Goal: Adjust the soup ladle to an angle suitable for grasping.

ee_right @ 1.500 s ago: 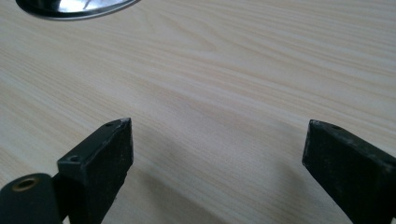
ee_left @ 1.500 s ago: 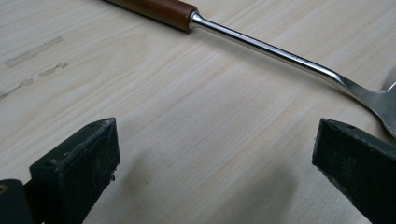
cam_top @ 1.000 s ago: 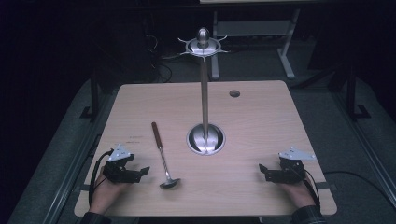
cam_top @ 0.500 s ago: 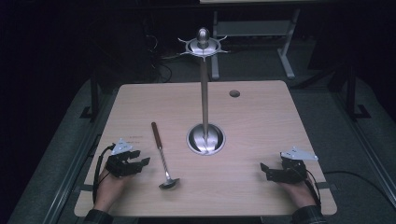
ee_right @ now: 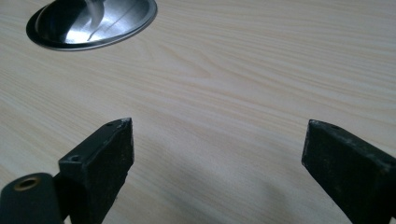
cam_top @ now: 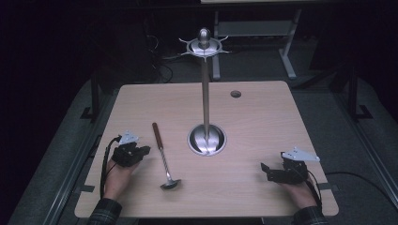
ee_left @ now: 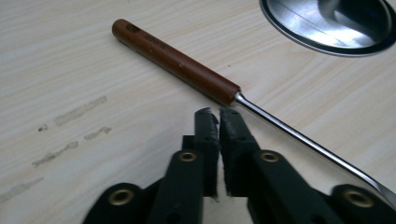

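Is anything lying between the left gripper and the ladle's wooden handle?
Nothing visible does. The left gripper, jaws nearly closed, points at the ladle where the wooden handle meets the metal shaft, with bare table between them. The stand base sits off to the side.

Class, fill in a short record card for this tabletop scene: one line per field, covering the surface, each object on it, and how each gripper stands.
Surface: light wooden table
Stand: tall metal pole on a round base, mid-table
Ladle: wooden handle, metal shaft, lying flat, left of the base
Left gripper: jaws nearly together, holding nothing, tips close to the ladle handle
Right gripper: jaws wide apart over bare wood
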`<state>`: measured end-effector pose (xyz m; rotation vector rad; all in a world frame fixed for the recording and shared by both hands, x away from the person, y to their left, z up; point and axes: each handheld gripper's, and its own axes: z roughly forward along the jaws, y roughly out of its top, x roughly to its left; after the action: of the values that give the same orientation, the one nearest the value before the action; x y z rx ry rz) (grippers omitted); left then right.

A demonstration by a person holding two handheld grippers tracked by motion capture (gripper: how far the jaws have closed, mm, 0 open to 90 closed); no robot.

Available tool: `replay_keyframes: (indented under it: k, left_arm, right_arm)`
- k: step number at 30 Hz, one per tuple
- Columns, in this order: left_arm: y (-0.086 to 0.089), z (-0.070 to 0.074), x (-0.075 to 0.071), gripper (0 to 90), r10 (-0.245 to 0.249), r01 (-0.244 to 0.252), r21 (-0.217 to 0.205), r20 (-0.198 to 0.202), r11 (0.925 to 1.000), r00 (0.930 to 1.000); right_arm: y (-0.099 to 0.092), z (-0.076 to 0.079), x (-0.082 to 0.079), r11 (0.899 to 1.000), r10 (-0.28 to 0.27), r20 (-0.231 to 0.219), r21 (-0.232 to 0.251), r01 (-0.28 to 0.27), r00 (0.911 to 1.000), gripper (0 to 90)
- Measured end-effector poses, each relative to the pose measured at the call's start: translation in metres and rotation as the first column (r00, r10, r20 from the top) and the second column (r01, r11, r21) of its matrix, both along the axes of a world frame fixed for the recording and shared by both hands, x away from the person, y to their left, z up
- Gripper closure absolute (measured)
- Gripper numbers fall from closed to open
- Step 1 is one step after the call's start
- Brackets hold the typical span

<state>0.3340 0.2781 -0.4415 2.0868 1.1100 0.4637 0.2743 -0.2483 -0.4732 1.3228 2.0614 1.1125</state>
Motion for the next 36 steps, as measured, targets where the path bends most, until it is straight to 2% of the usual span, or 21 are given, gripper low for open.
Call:
replay_keyframes:
  k: [3, 7, 12, 15, 22, 23, 32, 36]
  left_arm:
    - [-0.002, 0.001, 0.006, 89.6, 0.002, -0.002, -0.008, 0.008, 1.0000, 1.0000]
    - [-0.005, -0.001, 0.013, 89.7, 0.010, -0.010, -0.009, 0.017, 0.9999, 0.9998]
    - [-0.006, -0.006, 0.024, 89.7, 0.027, -0.027, -0.016, 0.006, 0.9995, 0.9996]
    - [-0.010, -0.009, 0.029, 89.7, 0.028, -0.028, 0.003, 0.007, 0.9996, 0.9996]
    - [-0.020, -0.016, 0.042, 89.7, 0.024, -0.024, 0.005, 0.015, 0.9997, 0.9996]
    - [-0.024, -0.019, 0.046, 89.7, 0.021, -0.021, 0.029, 0.008, 0.9994, 0.9997]
    - [-0.037, -0.021, 0.046, 89.7, -0.013, 0.013, 0.025, 0.001, 0.9996, 0.9999]
    - [-0.041, -0.020, 0.046, 89.7, -0.050, 0.050, 0.043, -0.001, 0.9978, 0.9988]
  right_arm:
    - [0.001, 0.000, 0.001, 1.000, 0.003, 0.011, 0.005, -0.003, 0.9999, 8.9]
    - [0.002, 0.000, 0.002, 1.000, 0.005, 0.005, 0.006, -0.005, 1.0000, 8.9]
    - [0.002, 0.000, 0.002, 1.000, 0.001, 0.007, 0.010, -0.001, 1.0000, 8.9]
    - [0.001, 0.000, 0.002, 1.000, 0.000, 0.008, 0.009, 0.000, 1.0000, 8.9]
    - [0.002, -0.001, 0.002, 1.000, 0.003, 0.005, 0.007, -0.003, 1.0000, 9.0]
    - [0.002, -0.001, 0.002, 1.000, 0.006, 0.004, 0.005, -0.006, 1.0000, 9.0]
    - [0.000, -0.002, 0.001, 1.000, -0.004, 0.001, 0.009, 0.004, 1.0000, 9.0]
    - [0.001, -0.002, 0.001, 1.000, 0.000, 0.005, 0.007, 0.000, 1.0000, 9.0]
